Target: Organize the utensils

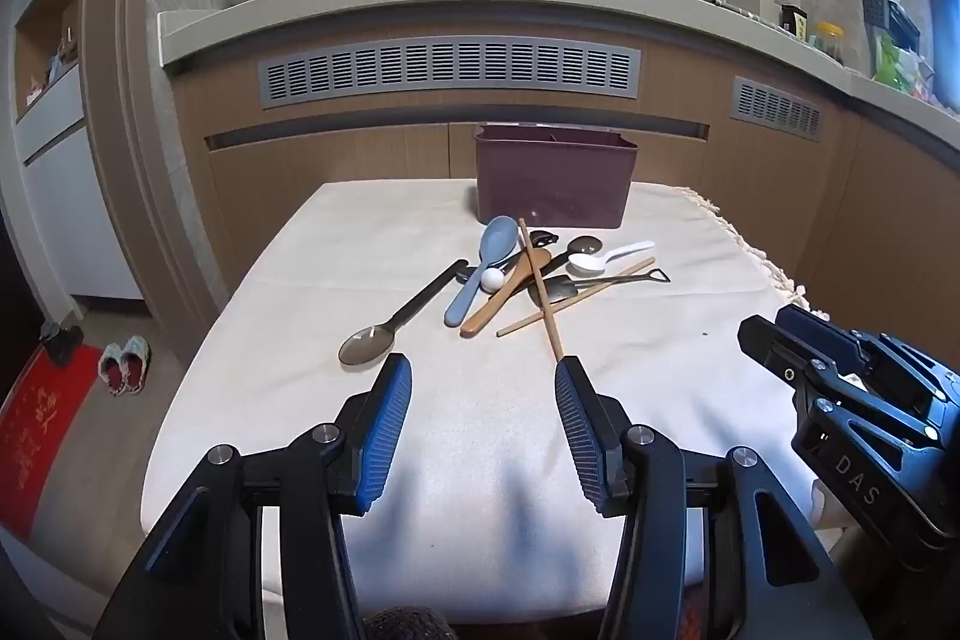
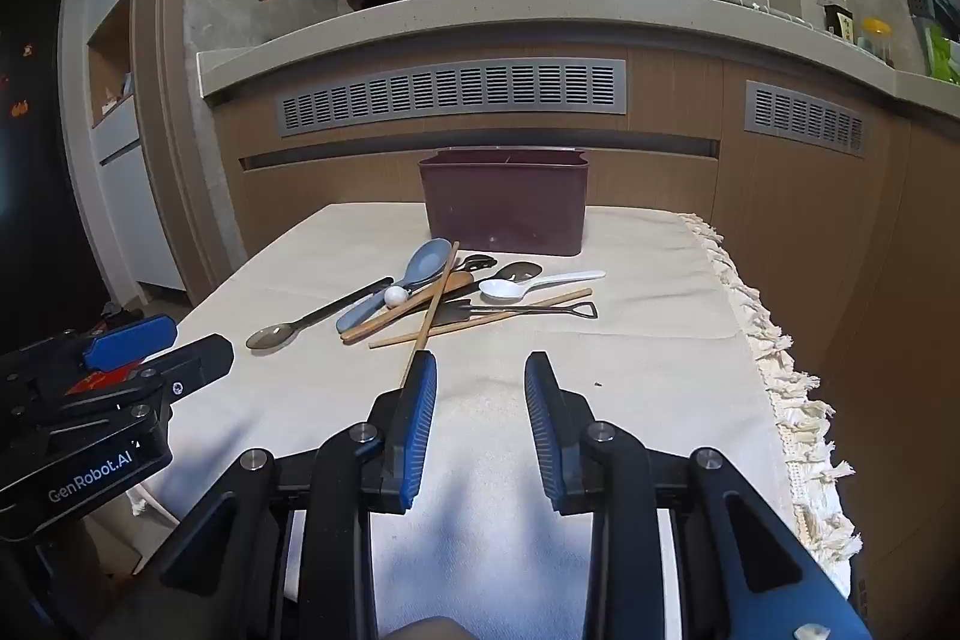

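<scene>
Hovering low over the near end of the white tablecloth (image 1: 480, 460): left gripper (image 1: 483, 370), jaws wide, holding nothing. Just right of it, right gripper (image 2: 480, 367), jaws also wide and empty. Probably just starting, nothing picked up yet. Lying in a crossed pile farther along: blue spoon (image 1: 489, 256), white spoon (image 1: 600, 259), grey spoon (image 1: 384, 331), wooden chopsticks (image 1: 540, 280). Waiting behind the pile: brown utensil box (image 1: 555, 178), for dropping them in. Next, reaching forward and pinching one loose handle.

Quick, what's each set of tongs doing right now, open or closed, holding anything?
Left tongs: open, holding nothing, hovering over the cream tablecloth.
Right tongs: open, holding nothing, near the tip of a wooden chopstick.
</scene>
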`<state>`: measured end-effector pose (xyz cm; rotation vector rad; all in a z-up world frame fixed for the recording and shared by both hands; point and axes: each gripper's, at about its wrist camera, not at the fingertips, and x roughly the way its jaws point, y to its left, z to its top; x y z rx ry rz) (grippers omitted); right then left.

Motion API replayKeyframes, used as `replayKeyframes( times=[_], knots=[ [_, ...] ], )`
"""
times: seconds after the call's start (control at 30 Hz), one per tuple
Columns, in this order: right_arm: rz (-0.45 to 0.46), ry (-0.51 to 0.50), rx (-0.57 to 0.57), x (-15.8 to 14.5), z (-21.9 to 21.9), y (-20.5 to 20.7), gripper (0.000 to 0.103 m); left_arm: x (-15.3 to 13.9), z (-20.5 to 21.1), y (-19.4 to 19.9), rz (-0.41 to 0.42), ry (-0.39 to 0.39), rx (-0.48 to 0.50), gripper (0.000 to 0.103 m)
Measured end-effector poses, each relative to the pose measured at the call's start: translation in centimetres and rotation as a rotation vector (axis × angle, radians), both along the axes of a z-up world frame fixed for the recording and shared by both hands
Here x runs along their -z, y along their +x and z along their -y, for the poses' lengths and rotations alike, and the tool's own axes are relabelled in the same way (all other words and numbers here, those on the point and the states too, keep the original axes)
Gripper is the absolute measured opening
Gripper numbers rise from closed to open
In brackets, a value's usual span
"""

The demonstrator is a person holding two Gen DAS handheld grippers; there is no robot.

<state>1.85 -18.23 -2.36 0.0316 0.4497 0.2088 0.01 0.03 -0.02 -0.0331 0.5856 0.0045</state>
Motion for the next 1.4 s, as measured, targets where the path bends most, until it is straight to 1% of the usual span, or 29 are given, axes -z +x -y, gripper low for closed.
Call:
replayKeyframes(
  times=[0.2, 0.23, 0.3, 0.4, 0.57, 1.4],
  knots=[
    [-0.003, 0.004, -0.011, -0.4, -0.3, -0.4, 0.029, 0.3, -0.6, 0.2, -0.007, -0.007, 0.001, 0.051],
    [-0.007, 0.006, -0.009, 0.1, 0.0, -0.3, 0.029, 0.2, -0.7, 0.2, -0.01, -0.007, 0.002, 0.051],
    [-0.006, 0.005, -0.011, 0.2, -0.1, -0.6, 0.029, 0.3, -0.9, 0.1, -0.01, -0.004, 0.001, 0.051],
    [-0.021, 0.006, -0.004, 0.1, -0.3, -0.2, 0.029, 0.6, 0.2, 0.2, -0.011, 0.009, -0.005, 0.051],
    [-0.038, 0.01, -0.006, 0.6, -0.1, 0.4, 0.029, 0.7, 0.2, 0.1, -0.013, 0.008, -0.007, 0.051],
    [-0.042, 0.013, -0.005, 0.8, 0.1, 0.4, 0.029, 0.9, 0.1, 0.1, -0.019, 0.003, -0.011, 0.051]
  ],
)
